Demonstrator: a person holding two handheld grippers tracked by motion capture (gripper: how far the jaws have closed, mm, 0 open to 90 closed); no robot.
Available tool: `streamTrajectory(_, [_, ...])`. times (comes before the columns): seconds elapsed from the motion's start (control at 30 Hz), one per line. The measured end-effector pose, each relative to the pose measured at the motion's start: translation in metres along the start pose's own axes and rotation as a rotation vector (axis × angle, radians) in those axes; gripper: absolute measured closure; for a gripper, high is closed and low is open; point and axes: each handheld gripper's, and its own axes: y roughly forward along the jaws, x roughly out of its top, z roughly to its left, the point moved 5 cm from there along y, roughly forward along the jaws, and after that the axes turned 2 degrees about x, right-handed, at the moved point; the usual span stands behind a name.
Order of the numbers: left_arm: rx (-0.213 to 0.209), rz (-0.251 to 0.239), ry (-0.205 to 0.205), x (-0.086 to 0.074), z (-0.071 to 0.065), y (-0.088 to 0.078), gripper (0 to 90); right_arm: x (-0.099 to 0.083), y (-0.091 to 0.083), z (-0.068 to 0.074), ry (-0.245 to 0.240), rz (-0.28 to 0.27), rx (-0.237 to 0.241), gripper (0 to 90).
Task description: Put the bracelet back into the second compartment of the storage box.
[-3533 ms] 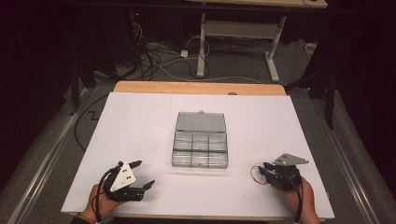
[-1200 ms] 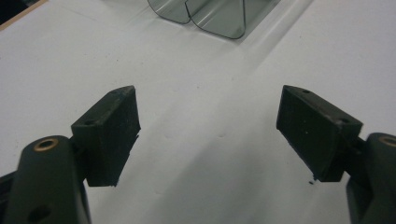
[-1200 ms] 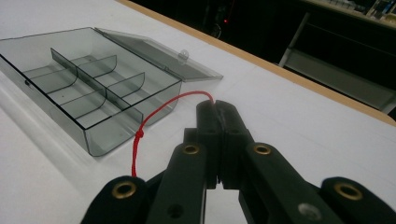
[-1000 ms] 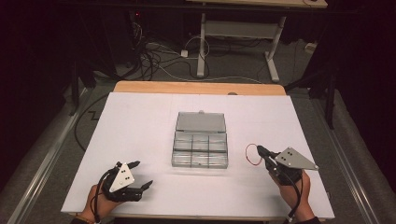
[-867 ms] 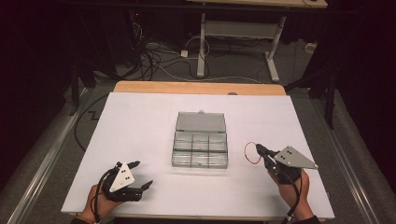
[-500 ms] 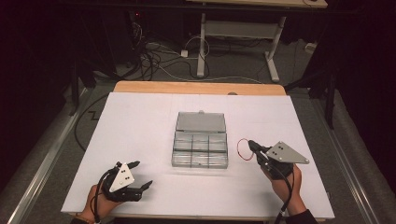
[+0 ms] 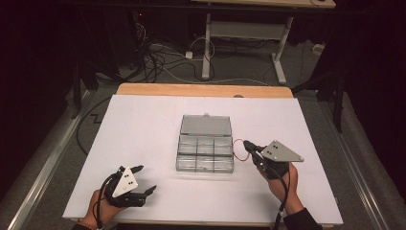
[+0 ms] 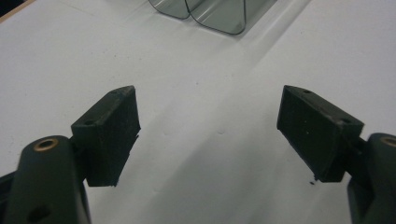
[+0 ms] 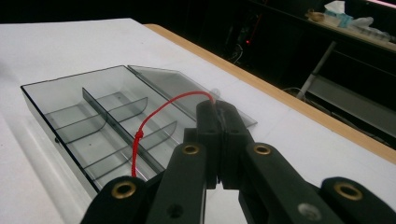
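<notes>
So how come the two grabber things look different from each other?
The left gripper has its fingers spread wide with nothing between them, while the right gripper has its fingers pressed together on a red string. The left gripper sits near the table's front edge, away from the clear box; the right gripper is close beside the box. Both are black, hand-held, and carry a grey three-cornered plate.

A white table top [image 7: 143, 129] with a wooden far edge [image 7: 206, 90] stands in a dark room. Beyond it, tangled cables [image 7: 163, 55] lie on the grey floor beside a pale desk frame [image 7: 244, 33].
</notes>
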Motion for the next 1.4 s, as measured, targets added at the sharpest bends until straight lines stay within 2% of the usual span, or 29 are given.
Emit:
streamTrajectory(0.33, [0.005, 0.005, 0.005, 0.000, -0.001, 0.000, 20.4, 0.014, 0.028, 0.016, -0.031, 0.001, 0.050, 90.0])
streamTrajectory(0.43, [0.006, 0.001, 0.004, 0.001, -0.001, -0.001, 20.4, 0.017, 0.037, 0.021, -0.031, 0.008, 0.072, 90.0])
streamTrajectory(0.57, [0.006, -0.001, 0.005, 0.001, -0.001, -0.001, 20.4, 0.021, 0.049, 0.029, -0.055, 0.028, 0.090, 90.0])
streamTrajectory(0.63, [0.007, 0.002, 0.005, 0.001, -0.001, -0.001, 20.4, 0.023, 0.055, 0.031, -0.063, 0.044, 0.105, 90.0])
streamTrajectory(0.83, [0.007, 0.001, 0.009, 0.001, -0.001, -0.001, 20.4, 0.026, 0.078, 0.038, -0.143, 0.114, 0.130, 90.0])
streamTrajectory(0.97, [0.006, 0.000, 0.009, 0.001, -0.002, -0.001, 20.4, 0.025, 0.093, 0.040, -0.153, 0.160, 0.152, 90.0])
streamTrajectory(1.07, [0.005, 0.000, 0.010, 0.001, -0.002, -0.002, 20.4, 0.023, 0.103, 0.044, -0.178, 0.200, 0.162, 90.0])
streamTrajectory(1.4, [0.003, 0.002, 0.010, 0.001, -0.002, -0.001, 20.4, 0.014, 0.125, 0.041, -0.222, 0.296, 0.142, 90.0])
